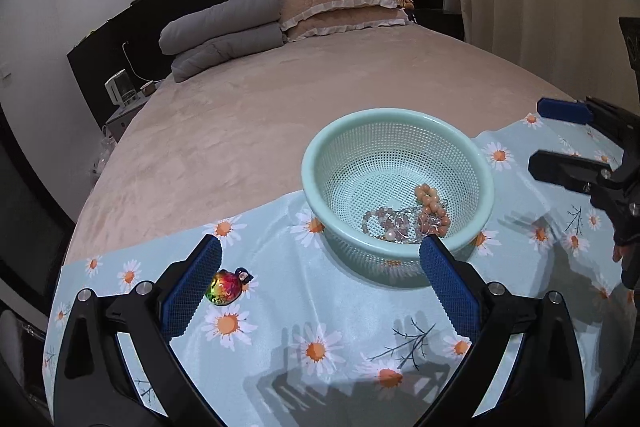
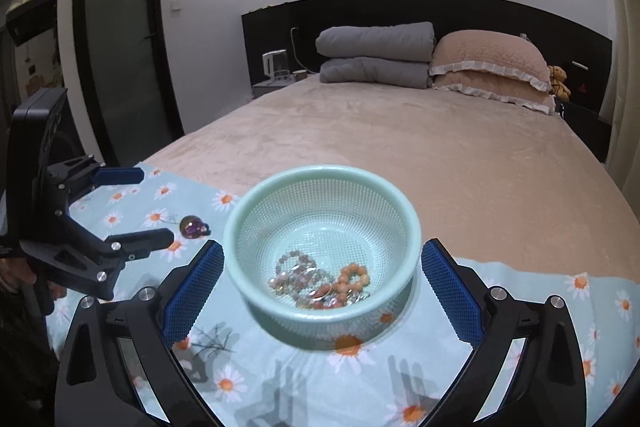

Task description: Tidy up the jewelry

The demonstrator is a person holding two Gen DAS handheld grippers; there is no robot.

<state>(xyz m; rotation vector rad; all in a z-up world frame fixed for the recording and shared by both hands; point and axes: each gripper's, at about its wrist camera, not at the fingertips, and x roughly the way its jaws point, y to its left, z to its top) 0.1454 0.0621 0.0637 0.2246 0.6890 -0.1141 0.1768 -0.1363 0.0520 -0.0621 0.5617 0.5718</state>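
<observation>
We've both claws spread & empty, so w/ the left claw [image 1: 320,267] we straddle the iridescent pendant [image 1: 224,287] lower left, pinch gently, then drop it into the mint basket [image 1: 320,147].

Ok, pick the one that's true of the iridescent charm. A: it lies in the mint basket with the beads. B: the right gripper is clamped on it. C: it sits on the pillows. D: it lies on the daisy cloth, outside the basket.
D: the iridescent charm lies on the daisy cloth beside the left gripper, outside the mint basket.
</observation>
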